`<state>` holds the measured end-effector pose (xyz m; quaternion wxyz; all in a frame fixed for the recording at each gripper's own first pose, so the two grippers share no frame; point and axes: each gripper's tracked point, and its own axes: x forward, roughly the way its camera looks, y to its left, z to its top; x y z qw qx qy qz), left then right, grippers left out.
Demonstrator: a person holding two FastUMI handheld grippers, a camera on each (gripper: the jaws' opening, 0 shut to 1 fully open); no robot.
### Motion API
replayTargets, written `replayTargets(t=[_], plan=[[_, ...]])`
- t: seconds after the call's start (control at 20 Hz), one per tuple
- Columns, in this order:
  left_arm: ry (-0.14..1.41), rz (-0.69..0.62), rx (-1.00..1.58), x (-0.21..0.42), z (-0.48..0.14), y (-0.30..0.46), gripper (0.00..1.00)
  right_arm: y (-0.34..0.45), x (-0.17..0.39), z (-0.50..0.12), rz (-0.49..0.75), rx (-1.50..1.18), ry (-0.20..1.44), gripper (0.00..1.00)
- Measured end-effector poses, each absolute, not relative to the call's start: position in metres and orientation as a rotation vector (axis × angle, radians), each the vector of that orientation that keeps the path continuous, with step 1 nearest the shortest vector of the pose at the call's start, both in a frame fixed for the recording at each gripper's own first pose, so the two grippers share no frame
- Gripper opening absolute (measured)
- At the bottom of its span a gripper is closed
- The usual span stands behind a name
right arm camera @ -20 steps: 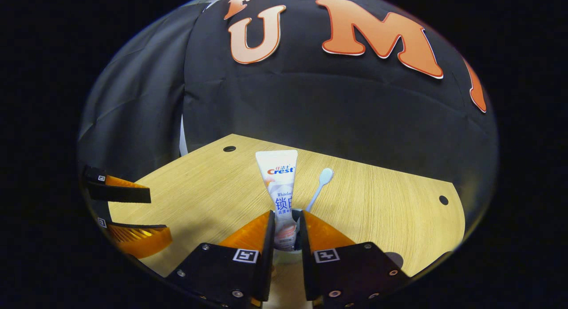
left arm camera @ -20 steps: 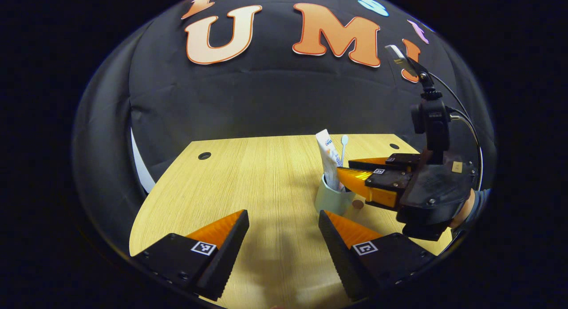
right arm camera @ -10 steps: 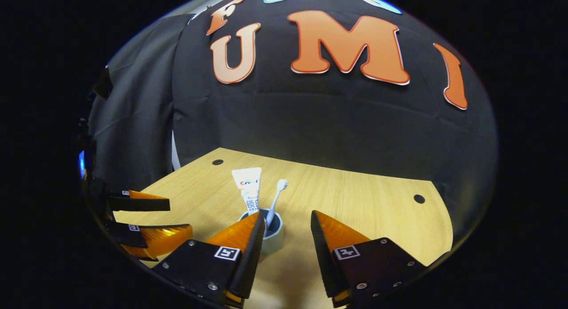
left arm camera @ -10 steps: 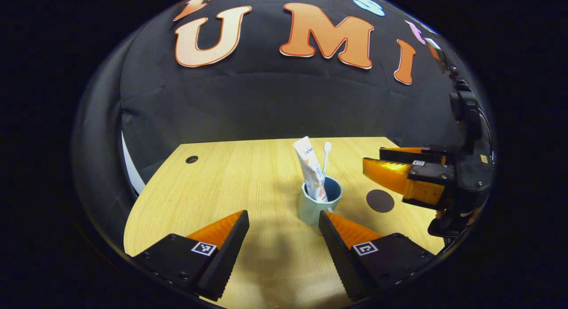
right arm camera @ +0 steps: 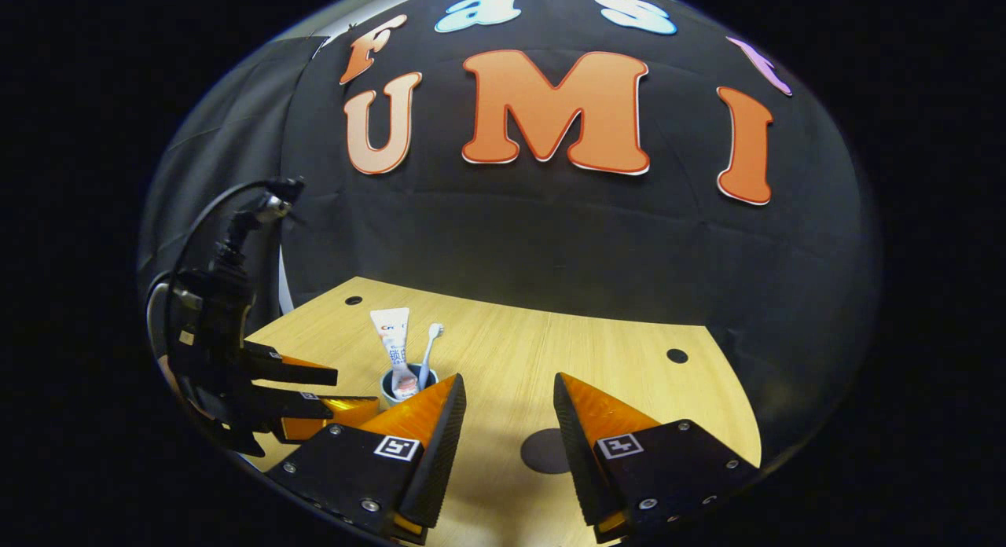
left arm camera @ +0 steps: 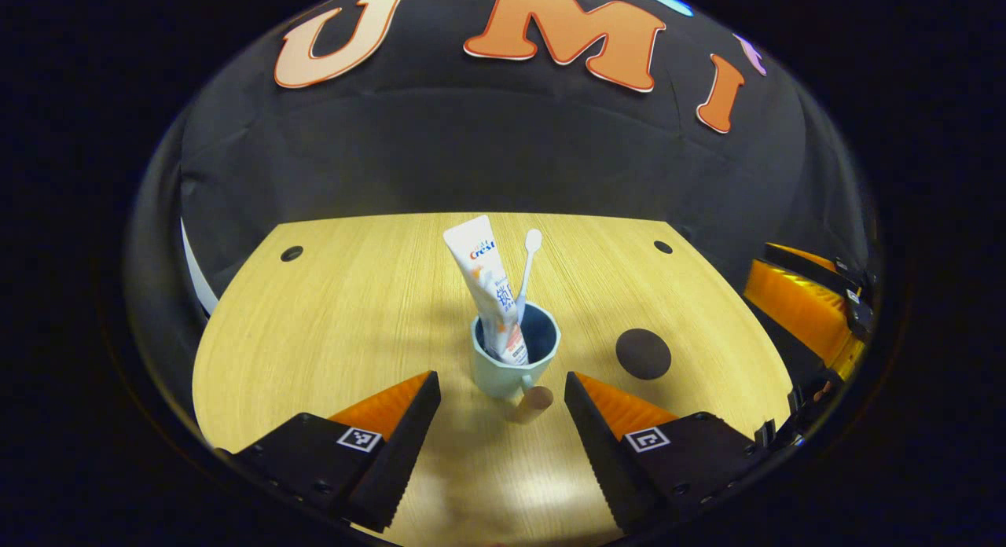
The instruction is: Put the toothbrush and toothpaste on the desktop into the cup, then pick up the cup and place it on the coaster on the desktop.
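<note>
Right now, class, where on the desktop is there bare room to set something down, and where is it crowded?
Bare: the desktop left of the cup, out to the corner hole. Crowded: the near middle, where the cup and coaster sit apart, between the left gripper and right gripper.

Pale teal cup [left arm camera: 503,374]; dark coaster [left arm camera: 643,354]

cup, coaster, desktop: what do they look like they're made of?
Cup: pale blue-green with a soft sheen and a thick rim, so likely glazed ceramic, possibly plastic; its handle looks tan, perhaps wood.
Coaster: thin, flat dark disc, matte with no glare; could be felt, leather or rubber, can't tell which.
Desktop: light wood grain with a smooth, faintly glossy surface; probably laminate or veneer.
</note>
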<state>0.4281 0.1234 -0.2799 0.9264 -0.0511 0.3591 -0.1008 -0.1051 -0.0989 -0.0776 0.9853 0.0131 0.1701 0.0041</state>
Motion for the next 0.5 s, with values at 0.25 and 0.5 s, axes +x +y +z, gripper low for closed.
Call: replayTargets(t=[0.25,0.5], plan=[[0.854,-0.185,-0.132,0.432,-0.304,0.110,0.97,-0.118,-0.126,-0.073,-0.020,0.042,0.349,0.67],[0.958,-0.150,-0.119,0.440,-0.332,0.103,0.96,-0.131,-0.145,-0.083,-0.043,0.049,0.378,0.68]])
